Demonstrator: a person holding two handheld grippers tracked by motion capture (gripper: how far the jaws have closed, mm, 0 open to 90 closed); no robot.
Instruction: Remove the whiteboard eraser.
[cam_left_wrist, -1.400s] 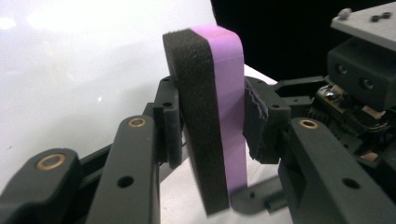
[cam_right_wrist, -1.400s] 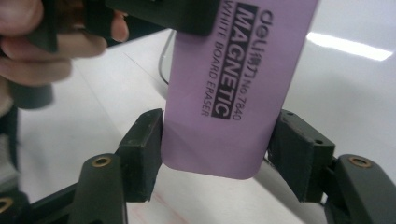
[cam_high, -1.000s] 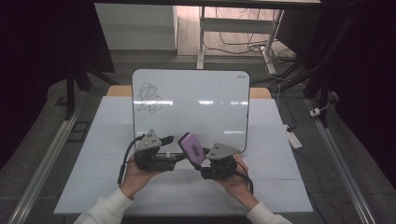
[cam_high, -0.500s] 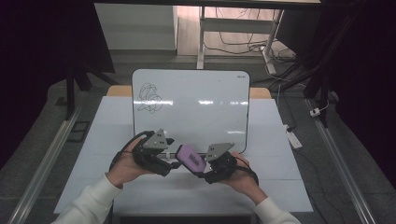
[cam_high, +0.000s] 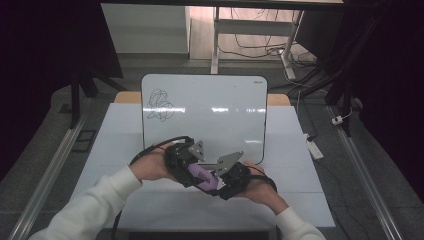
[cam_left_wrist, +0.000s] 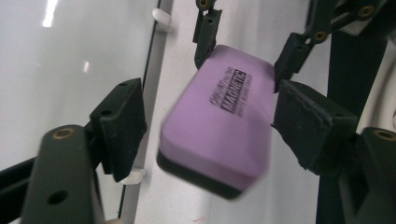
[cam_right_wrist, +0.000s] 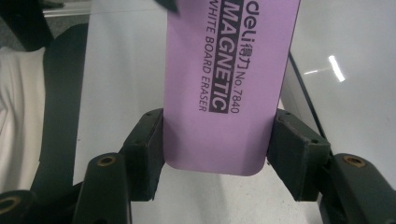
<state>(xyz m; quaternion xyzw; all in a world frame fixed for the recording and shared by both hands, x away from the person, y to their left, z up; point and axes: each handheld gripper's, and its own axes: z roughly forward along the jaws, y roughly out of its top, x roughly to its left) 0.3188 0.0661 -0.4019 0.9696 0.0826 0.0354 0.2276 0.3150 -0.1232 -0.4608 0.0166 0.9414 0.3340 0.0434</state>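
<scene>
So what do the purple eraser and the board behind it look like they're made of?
Eraser: probably matte purple plastic, judging by its smooth printed top, with a dark, likely felt layer underneath. Whiteboard: glossy coated surface, shown by bright light reflections, with a pale rim.

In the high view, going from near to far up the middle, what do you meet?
Sleeves → hands → purple eraser held between the two grippers → whiteboard with a scribble → floor with cables.
</scene>
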